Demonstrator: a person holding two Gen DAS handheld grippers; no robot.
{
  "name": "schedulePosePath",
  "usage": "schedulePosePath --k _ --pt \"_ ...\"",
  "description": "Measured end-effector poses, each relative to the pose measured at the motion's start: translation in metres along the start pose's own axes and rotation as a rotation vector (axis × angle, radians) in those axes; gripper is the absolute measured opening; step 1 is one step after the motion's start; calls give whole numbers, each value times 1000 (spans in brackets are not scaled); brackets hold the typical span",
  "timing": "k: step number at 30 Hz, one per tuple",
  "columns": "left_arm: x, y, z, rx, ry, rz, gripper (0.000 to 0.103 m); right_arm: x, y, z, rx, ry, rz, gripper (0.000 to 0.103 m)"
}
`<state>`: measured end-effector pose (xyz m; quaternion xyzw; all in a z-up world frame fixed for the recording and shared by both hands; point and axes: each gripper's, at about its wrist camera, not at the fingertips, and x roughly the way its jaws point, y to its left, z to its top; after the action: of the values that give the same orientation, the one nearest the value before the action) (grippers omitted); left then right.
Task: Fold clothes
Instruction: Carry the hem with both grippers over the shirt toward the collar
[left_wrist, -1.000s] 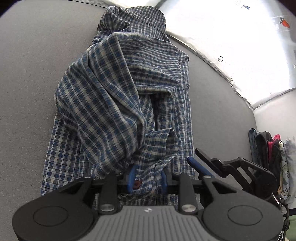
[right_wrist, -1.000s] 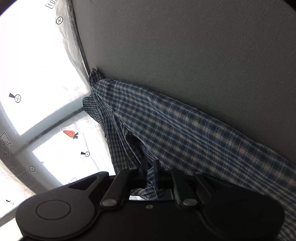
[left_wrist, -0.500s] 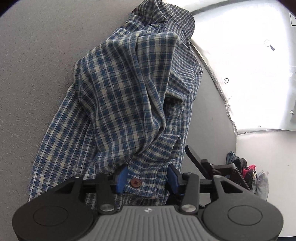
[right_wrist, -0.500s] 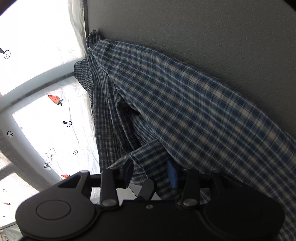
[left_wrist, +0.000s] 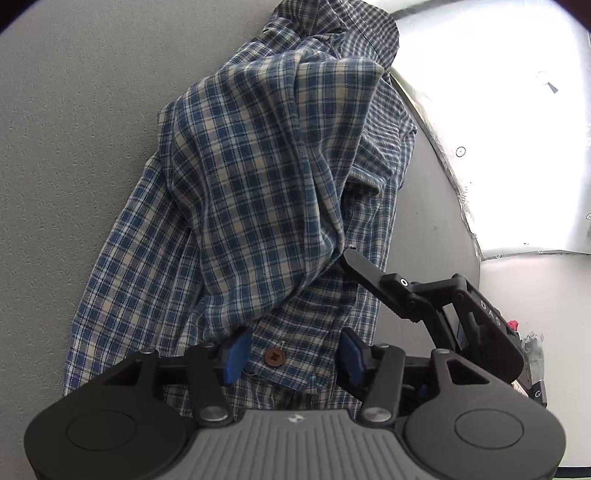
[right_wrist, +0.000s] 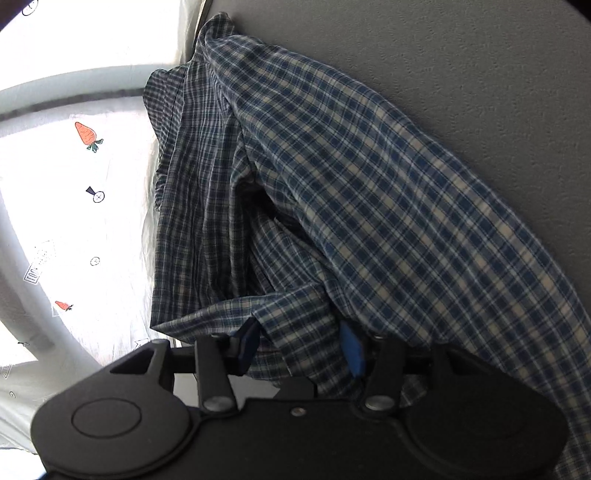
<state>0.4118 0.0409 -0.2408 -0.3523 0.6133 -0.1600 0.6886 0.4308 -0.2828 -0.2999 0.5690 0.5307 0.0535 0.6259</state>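
Note:
A blue and cream plaid shirt (left_wrist: 266, 192) lies bunched in loose folds on the grey surface (left_wrist: 74, 129). My left gripper (left_wrist: 294, 354) is at its near end with jaws opening. A cuff with a brown button (left_wrist: 274, 357) lies slack between the blue pads (left_wrist: 236, 352), which stand clear of it. In the right wrist view the shirt (right_wrist: 388, 206) runs along the surface's edge. My right gripper (right_wrist: 299, 345) has jaws opening too, with a loose flap of cloth between its pads (right_wrist: 351, 350), unpinched. The right gripper's finger (left_wrist: 364, 271) reaches onto the shirt from the right.
A white sheet printed with carrots and small marks (right_wrist: 85, 177) lies beyond the edge of the grey surface (right_wrist: 480, 74). Bare grey surface extends to the left of the shirt. Some coloured items (left_wrist: 532, 343) sit at the far right, behind the right gripper.
Both pairs of jaws have spread from pinching the cloth to standing apart from it. The shirt has sunk lower and flatter. Both views have rolled, and the right gripper has shifted along the shirt.

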Motion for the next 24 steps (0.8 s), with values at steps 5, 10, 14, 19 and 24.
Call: schedulePosePath --k 5,10,14,19,24 --pt "2 1 -1 3 2 4 54 2 6 -4 -43 -2 -13 55" --pt "4 4 -5 2 -5 1 55 2 10 -12 -107 -9 -32 57" --pt "-2 0 -11 22 -35 12 55 3 9 -17 -135 -7 -41 16" --pt "-24 0 -29 24 -106 -25 60 -19 -5 -26 -74 -46 76 10" --pt "-47 2 -53 24 -172 -86 61 -64 -28 -41 19 -130 263 10"
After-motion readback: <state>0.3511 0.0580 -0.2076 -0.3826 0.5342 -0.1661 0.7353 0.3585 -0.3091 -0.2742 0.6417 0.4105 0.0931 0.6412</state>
